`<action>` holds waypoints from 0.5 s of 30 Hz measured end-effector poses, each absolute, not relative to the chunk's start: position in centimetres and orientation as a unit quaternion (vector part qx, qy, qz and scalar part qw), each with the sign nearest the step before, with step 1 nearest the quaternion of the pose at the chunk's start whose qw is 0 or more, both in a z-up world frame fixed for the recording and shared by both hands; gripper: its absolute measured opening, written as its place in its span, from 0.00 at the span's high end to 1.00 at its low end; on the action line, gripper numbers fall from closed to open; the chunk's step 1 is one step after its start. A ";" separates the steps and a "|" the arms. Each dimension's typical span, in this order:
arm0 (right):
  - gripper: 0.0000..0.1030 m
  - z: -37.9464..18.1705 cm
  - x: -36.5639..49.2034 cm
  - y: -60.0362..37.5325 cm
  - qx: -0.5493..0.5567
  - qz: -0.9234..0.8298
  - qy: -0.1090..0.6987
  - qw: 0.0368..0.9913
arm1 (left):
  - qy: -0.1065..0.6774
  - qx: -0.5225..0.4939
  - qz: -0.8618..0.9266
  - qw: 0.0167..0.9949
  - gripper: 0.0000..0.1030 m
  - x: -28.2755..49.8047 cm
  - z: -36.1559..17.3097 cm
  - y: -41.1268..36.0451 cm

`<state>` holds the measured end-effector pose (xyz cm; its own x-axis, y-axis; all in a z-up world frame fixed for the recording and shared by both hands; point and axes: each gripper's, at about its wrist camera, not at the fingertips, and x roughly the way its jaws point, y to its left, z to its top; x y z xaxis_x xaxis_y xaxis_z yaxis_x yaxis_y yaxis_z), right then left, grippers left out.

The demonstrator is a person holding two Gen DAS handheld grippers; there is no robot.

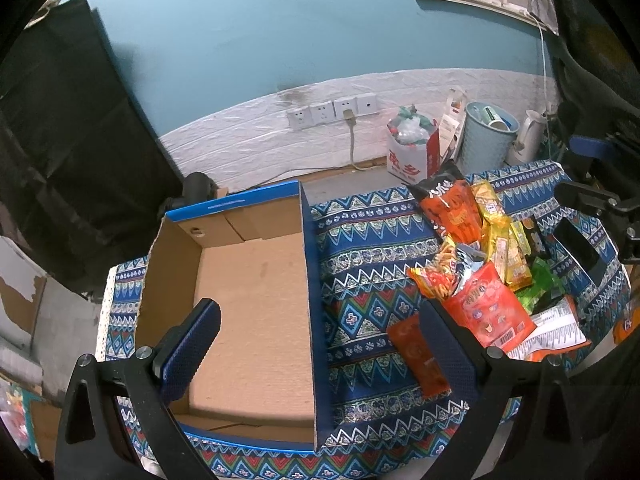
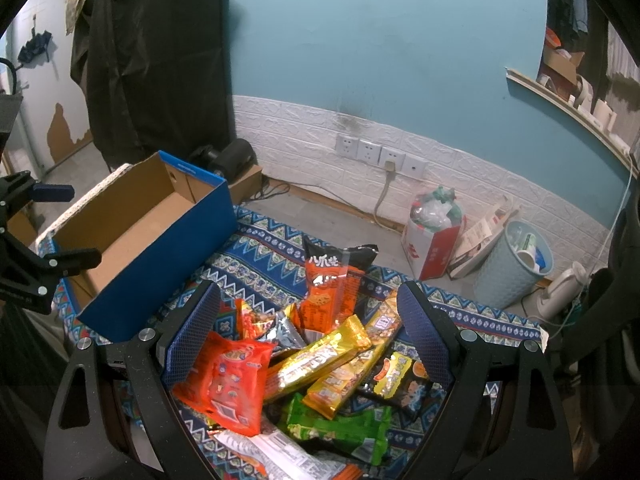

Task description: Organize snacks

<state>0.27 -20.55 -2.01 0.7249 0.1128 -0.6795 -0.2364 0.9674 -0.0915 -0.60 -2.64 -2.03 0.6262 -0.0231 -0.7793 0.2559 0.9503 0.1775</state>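
The right gripper (image 2: pixel 308 330) hangs with its jaws spread wide and nothing between the pads, directly over the snack pile (image 2: pixel 320 364). An orange-red packet (image 2: pixel 228 384) lies just inside its left finger, two yellow bars (image 2: pixel 320 356) cross the gap, a green packet (image 2: pixel 340 428) lies nearer the camera, and a tall orange bag (image 2: pixel 332 288) stands up beyond the fingertips. The left gripper (image 1: pixel 320 340) is likewise spread wide and holds nothing; its left finger is above the floor of the cardboard box (image 1: pixel 248 308), its right finger overlaps a flat orange packet (image 1: pixel 420 356) lying alone on the patterned cloth (image 1: pixel 360 280) of the worktop. The box, blue outside, sits left of the pile with bare cloth between them. Behind, on the floor by the wall, stand a pale blue bin (image 2: pixel 516 264) and a white bag (image 2: pixel 434 240)
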 end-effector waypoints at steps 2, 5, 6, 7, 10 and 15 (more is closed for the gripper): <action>0.14 -2.0 0.3 -20.6 -0.086 0.095 0.359 0.925 | 0.424 0.141 -0.081 0.891 0.02 -0.7 -2.1 -2.9; 0.14 -2.0 0.2 -20.6 -0.086 0.094 0.359 0.925 | 0.423 0.147 -0.083 0.890 0.02 -0.7 -2.2 -3.2; 0.14 -2.0 0.2 -20.8 -0.086 0.095 0.359 0.925 | 0.423 0.147 -0.084 0.890 0.02 -0.7 -2.2 -3.3; 0.14 -2.0 0.1 -20.9 -0.086 0.094 0.359 0.925 | 0.424 0.148 -0.084 0.890 0.02 -0.7 -2.2 -3.3; 0.14 -2.0 0.1 -20.9 -0.086 0.094 0.358 0.925 | 0.424 0.148 -0.086 0.889 0.02 -0.7 -2.3 -3.4; 0.14 -1.0 -0.1 -21.3 -0.086 0.094 0.358 0.925 | 0.426 0.153 -0.089 0.887 0.02 -0.7 -2.6 -3.7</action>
